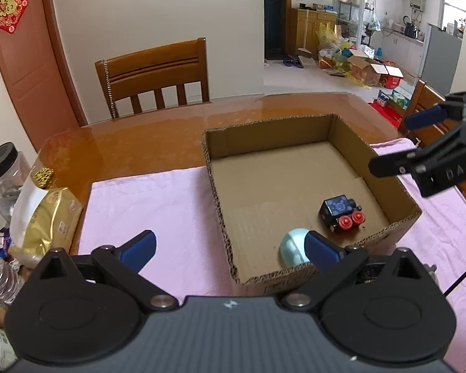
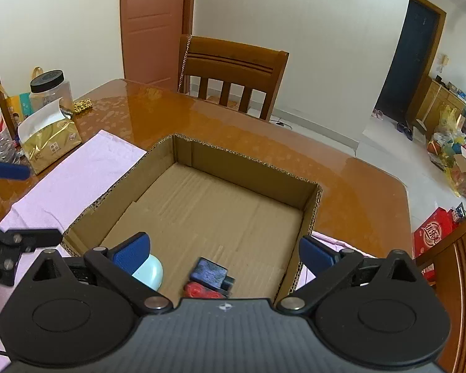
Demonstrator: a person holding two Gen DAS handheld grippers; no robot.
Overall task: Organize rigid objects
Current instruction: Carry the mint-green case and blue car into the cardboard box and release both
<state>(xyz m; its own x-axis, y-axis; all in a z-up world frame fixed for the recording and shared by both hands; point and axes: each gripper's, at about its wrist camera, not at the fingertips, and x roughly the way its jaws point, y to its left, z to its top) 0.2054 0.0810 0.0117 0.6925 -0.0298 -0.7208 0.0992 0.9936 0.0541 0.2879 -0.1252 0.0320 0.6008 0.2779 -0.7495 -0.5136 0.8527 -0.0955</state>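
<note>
Both the left gripper (image 1: 231,250) and right gripper (image 2: 225,253) hover with jaws spread wide, holding nothing. The toy train (image 1: 341,214) and pale blue ball (image 1: 292,247) lie near each other inside the cardboard box (image 1: 264,130) on the counter (image 1: 133,143).

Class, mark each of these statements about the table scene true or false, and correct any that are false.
1. The toy train lies inside the cardboard box. True.
2. The pale blue ball sits on the pink cloth outside the box. False: it is in the box, near the train.
3. The left gripper is open and holds nothing. True.
4. The right gripper is shut on the train. False: its jaws are wide apart and empty.
5. A wooden chair stands beyond the table. True.
</note>
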